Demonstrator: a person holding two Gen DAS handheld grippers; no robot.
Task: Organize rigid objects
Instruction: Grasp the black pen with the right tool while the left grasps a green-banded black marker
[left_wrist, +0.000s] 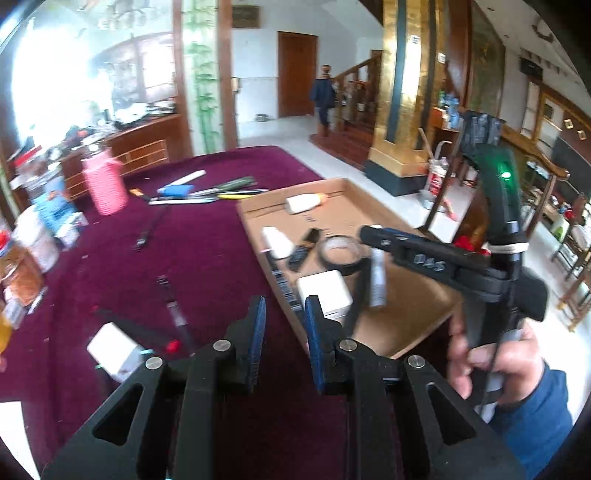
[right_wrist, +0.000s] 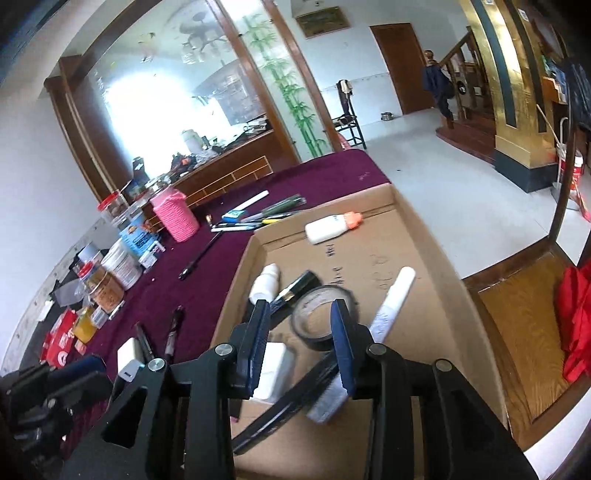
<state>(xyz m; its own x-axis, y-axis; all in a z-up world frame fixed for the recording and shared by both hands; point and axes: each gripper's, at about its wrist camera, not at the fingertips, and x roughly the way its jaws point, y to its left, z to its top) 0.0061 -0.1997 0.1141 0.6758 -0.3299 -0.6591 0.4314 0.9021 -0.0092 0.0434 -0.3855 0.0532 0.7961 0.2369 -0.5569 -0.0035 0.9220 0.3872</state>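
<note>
A shallow cardboard tray (right_wrist: 436, 236) lies on the maroon table (left_wrist: 207, 236). In it are a black tape roll (right_wrist: 321, 317), a white tube (right_wrist: 391, 302), a white glue bottle with orange cap (right_wrist: 332, 226), a small white bottle (right_wrist: 265, 286), a black lighter-like item (right_wrist: 299, 286), a white charger block (right_wrist: 275, 369) and a black strap (right_wrist: 295, 398). My right gripper (right_wrist: 301, 314) is open above the tape roll, holding nothing; it also shows in the left wrist view (left_wrist: 369, 230). My left gripper (left_wrist: 284, 306) is open and empty over the tray's near-left edge.
On the cloth lie pens and markers (left_wrist: 218, 194), a pink woven cup (left_wrist: 105, 188), a white adapter (left_wrist: 112, 345), black pens (right_wrist: 173, 332), and jars and boxes (right_wrist: 118, 258) along the left edge. A wooden chair with red cloth (right_wrist: 576, 325) stands right of the tray.
</note>
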